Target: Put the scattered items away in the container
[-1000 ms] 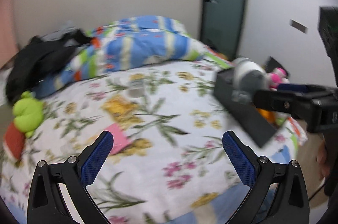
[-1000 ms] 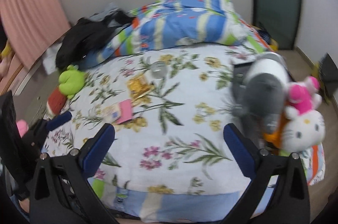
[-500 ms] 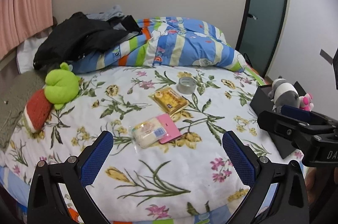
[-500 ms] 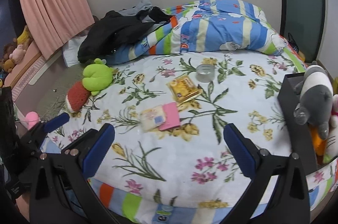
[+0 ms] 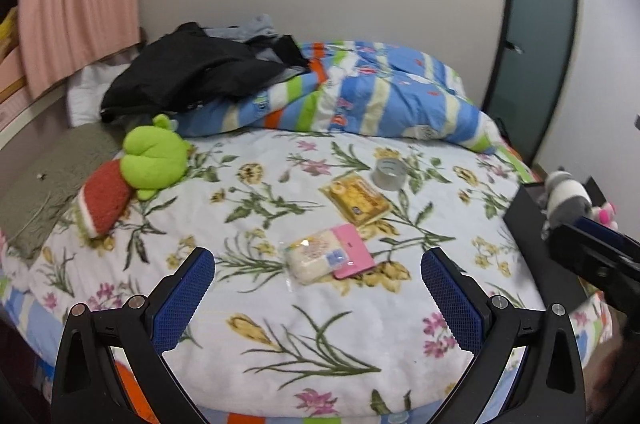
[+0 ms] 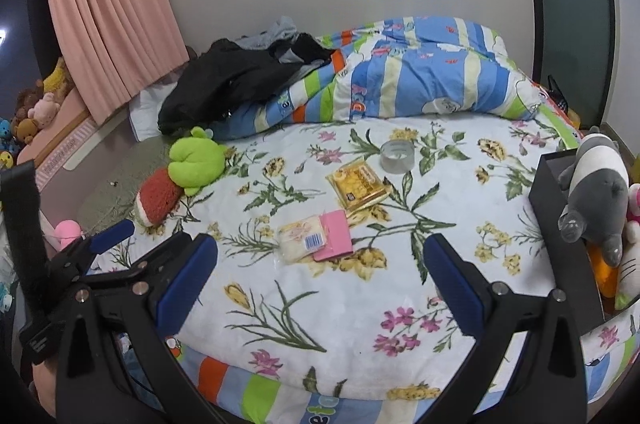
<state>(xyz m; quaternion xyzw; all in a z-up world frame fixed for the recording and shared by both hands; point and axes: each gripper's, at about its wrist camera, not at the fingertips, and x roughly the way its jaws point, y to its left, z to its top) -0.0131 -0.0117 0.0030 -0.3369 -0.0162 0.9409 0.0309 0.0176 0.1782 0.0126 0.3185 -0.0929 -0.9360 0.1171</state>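
Scattered on the flowered bed lie a green plush frog (image 5: 154, 156) (image 6: 196, 160), a red plush (image 5: 104, 202) (image 6: 158, 196), a clear tape roll (image 5: 389, 174) (image 6: 397, 156), a yellow snack packet (image 5: 356, 199) (image 6: 358, 184) and a pink-and-white packet (image 5: 328, 258) (image 6: 316, 236). The black box (image 5: 528, 224) (image 6: 560, 216) stands at the bed's right edge, holding a grey plush (image 6: 596, 192) and a white-and-pink one. My left gripper (image 5: 317, 260) is open and empty, short of the pink-and-white packet. My right gripper (image 6: 320, 248) is open and empty too, hovering over the bed's near edge.
A striped quilt (image 6: 420, 80) and black clothes (image 6: 240, 80) pile up at the back of the bed. A pink curtain (image 6: 108, 8) hangs at the left, and a dark door (image 6: 572, 4) stands at the right. More plush toys (image 6: 36, 104) sit on a ledge far left.
Both views have swung left, away from the black box, and pulled back to face the whole bed. Both grippers stay open and empty throughout.
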